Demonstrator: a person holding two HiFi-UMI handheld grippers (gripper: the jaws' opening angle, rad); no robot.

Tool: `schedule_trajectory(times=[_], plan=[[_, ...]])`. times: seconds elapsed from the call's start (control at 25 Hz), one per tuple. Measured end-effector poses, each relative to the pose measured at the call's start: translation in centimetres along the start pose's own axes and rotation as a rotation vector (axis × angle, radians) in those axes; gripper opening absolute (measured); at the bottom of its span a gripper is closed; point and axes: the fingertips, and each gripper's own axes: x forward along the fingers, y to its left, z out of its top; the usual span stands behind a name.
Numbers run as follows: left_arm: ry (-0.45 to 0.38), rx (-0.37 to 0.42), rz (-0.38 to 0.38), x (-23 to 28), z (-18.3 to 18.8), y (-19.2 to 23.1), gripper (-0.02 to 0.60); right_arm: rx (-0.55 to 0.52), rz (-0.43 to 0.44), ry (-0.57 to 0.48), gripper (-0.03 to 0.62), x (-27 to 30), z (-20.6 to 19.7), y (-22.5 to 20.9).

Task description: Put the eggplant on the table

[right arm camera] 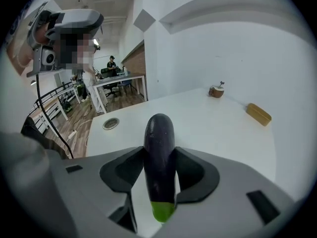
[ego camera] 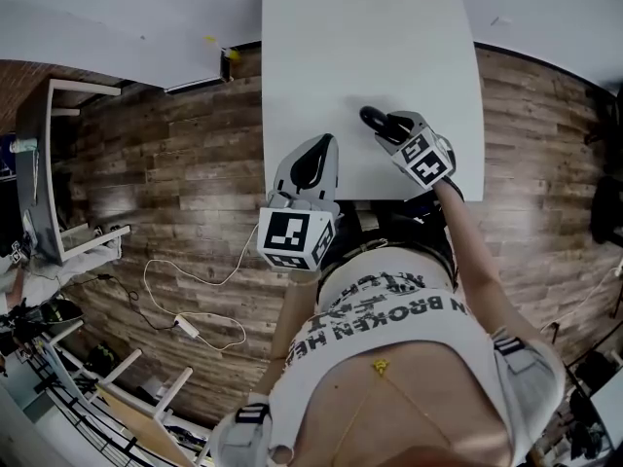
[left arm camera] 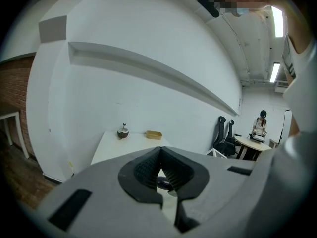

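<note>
A dark purple eggplant [right arm camera: 159, 157] with a green stem end lies lengthwise between the jaws of my right gripper [right arm camera: 159, 150], which is shut on it. In the head view the eggplant [ego camera: 374, 118] sticks out of the right gripper [ego camera: 385, 126] just over the near part of the white table [ego camera: 370, 47]. My left gripper [ego camera: 321, 146] hovers at the table's near edge, left of the right one. Its jaws meet at the tips in the left gripper view [left arm camera: 159, 152], with nothing held.
At the table's far end stand a small brown bowl [right arm camera: 216, 90] and a tan block [right arm camera: 259, 114]. A round grommet [right arm camera: 110, 123] sits near the table's left edge. A cable with a power strip [ego camera: 185, 324] lies on the wooden floor at left. White racks [ego camera: 58, 163] stand further left.
</note>
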Motion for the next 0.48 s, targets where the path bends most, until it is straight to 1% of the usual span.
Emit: schedule_trajectory(times=[0.16, 0.48], plan=[[0.006, 0.0, -0.002, 0.1, -0.3, 0.0, 0.006, -0.002, 0.016, 0.04, 0.198, 1.1, -1.3, -0.1], [0.011, 0.0, 0.004, -0.4, -0.8, 0.0, 0.006, 0.054, 0.037, 0.069, 0.198, 2.7, -3.1, 0.2]])
